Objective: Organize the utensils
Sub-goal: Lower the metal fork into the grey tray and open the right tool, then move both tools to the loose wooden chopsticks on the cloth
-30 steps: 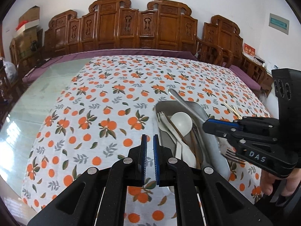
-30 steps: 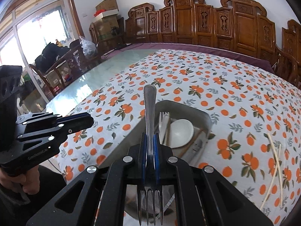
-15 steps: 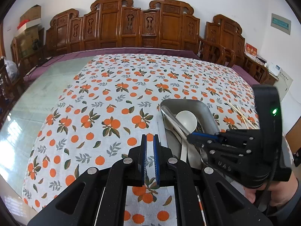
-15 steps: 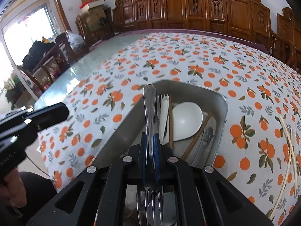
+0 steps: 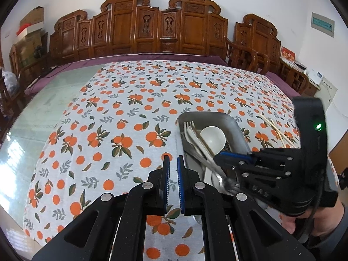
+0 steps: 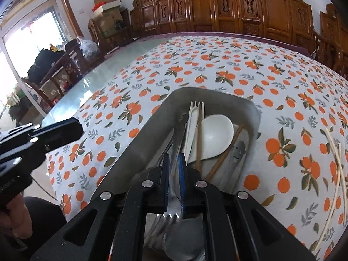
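Idling over the bench cloth (image 5: 121, 130), left gripper (image 5: 171, 182): jaws near shut, nothing in them. Tray (image 6: 150, 130) already holds white forks, ladle (image 6: 215, 137), brown chopsticks. Right gripper (image 6: 174, 180) low in tray, jaws clamping metal fork (image 6: 176, 150), release pending. Pale chopsticks (image 6: 336, 163) on cloth at far right, not yet collected.

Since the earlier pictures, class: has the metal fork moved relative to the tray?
Yes. The metal fork, held in the right gripper, has come down into the tray, beside the white spoon.
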`<state>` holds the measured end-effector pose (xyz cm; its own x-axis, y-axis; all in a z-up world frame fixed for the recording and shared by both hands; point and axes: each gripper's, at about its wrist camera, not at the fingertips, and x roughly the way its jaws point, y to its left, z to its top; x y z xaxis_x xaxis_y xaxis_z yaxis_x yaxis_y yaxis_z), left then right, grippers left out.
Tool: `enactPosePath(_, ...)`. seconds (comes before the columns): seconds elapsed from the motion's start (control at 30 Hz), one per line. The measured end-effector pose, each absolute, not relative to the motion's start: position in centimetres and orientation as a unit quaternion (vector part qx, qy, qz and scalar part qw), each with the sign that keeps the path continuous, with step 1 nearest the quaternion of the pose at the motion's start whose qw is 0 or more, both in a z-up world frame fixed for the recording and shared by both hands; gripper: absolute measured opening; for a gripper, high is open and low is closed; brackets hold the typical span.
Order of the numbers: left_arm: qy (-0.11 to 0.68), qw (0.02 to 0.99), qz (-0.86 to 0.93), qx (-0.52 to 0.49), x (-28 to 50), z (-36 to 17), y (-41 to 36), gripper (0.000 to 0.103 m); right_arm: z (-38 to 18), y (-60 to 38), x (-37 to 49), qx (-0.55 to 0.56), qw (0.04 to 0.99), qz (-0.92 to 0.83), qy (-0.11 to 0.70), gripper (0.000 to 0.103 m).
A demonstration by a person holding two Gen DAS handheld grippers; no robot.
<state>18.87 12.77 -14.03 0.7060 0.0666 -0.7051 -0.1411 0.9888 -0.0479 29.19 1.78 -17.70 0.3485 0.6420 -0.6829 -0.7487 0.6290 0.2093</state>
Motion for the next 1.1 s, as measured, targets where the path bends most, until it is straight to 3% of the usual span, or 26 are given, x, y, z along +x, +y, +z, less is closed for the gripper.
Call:
enactPosePath(0.37,0.372,0.927,0.021,-0.037,19.7,-13.6,8.7,0.025,-13.4,-7.9,30.6,-0.078,0.856,0.388,0.333,0.011)
enactPosePath(0.53,0.370,0.928,0.000,-0.032,20.2,-13.6,6.6,0.025,-12.9,-13.0,32.1,-0.073,0.874,0.352,0.327,0.013)
enactPosePath(0.63,0.370,0.928,-0.010,-0.032,20.5,-13.6,5.4,0.025,-13.3,-15.8,33.3,-0.077,0.886,0.321,0.326,0.021)
enactPosePath(0.77,0.371,0.928,-0.024,-0.028,20.7,-13.7,4.0,0.035,-15.0,-19.0,34.9,-0.056,0.893,0.296,0.335,0.029)
enactPosePath(0.93,0.380,0.924,-0.028,-0.018,21.1,-14.2,2.6,0.039,-17.6,-20.5,36.1,-0.068,0.893,0.278,0.347,0.031)
enactPosePath(1.0,0.381,0.924,-0.031,-0.018,21.1,-14.3,2.2,0.049,-18.6,-20.8,36.7,-0.077,0.892,0.272,0.354,0.031)
enactPosePath(1.1,0.382,0.923,-0.032,-0.014,21.2,-14.4,1.6,0.049,-20.2,-21.0,38.1,-0.088,0.886,0.266,0.370,0.031)
